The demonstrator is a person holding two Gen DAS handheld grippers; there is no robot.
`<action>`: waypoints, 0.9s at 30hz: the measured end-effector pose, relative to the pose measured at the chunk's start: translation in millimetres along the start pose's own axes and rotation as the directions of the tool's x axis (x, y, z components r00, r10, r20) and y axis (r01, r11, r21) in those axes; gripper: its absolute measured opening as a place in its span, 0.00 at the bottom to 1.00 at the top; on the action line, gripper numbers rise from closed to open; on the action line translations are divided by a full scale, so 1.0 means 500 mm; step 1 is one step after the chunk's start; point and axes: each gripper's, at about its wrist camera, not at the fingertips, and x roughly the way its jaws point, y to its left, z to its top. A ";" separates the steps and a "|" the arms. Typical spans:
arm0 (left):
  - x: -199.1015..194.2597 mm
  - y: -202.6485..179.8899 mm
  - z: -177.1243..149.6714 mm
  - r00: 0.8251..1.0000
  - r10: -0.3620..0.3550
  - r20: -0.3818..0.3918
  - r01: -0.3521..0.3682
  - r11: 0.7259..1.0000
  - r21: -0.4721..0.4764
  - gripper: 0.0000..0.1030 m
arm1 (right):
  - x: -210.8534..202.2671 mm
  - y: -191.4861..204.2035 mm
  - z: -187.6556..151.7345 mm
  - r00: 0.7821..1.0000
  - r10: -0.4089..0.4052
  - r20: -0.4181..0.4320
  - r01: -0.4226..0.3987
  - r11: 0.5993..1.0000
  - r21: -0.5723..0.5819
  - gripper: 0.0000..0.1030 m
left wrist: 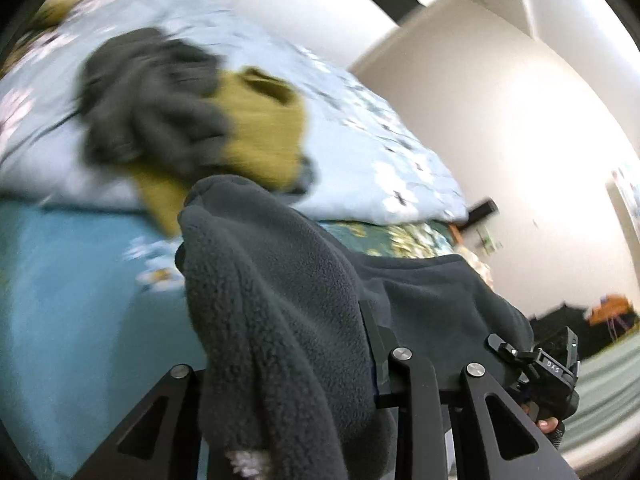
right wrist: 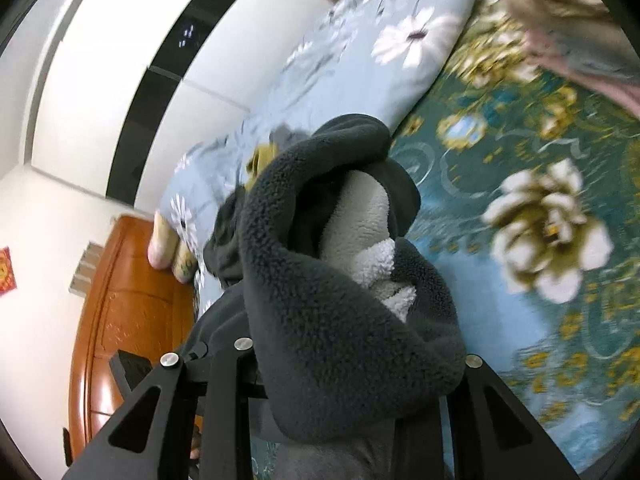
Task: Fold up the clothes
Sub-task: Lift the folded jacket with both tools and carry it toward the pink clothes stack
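Observation:
A dark grey fleece garment (left wrist: 280, 292) with a white fleecy lining (right wrist: 368, 240) is lifted above the bed between both grippers. My left gripper (left wrist: 320, 392) is shut on one part of it; the fabric drapes over the fingers and hides the tips. My right gripper (right wrist: 340, 380) is shut on another part, bunched over its fingers. The right gripper's body also shows in the left wrist view (left wrist: 552, 364), close on the right. A mustard garment (left wrist: 264, 128) and another dark grey garment (left wrist: 148, 96) lie piled on a pale blue quilt (left wrist: 360, 128).
The bed has a teal floral sheet (right wrist: 520, 168). The pale blue flowered quilt (right wrist: 360, 56) lies along the wall side. A pinkish pillow (right wrist: 568, 20) sits at one end. A wooden headboard (right wrist: 128, 312) and white walls (left wrist: 500, 120) border the bed.

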 end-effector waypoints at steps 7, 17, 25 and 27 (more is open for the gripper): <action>0.174 -0.315 0.100 0.984 -0.137 -0.116 0.157 0.971 0.181 0.25 | -0.216 -0.077 0.090 0.979 -0.019 0.203 0.012 0.999 0.034 0.31; 0.490 -0.814 0.234 0.911 -0.289 -0.293 0.386 0.846 0.368 0.25 | -0.552 -0.210 0.286 0.820 -0.132 0.557 0.077 0.990 0.120 0.31; 0.764 -1.028 0.213 0.884 -0.246 -0.397 0.441 0.720 0.536 0.25 | -0.593 -0.393 0.342 0.682 -0.232 0.693 0.067 0.964 0.256 0.31; 0.831 -1.032 0.193 0.884 -0.204 -0.420 0.429 0.709 0.560 0.25 | -0.565 -0.438 0.328 0.670 -0.264 0.694 0.073 0.954 0.292 0.31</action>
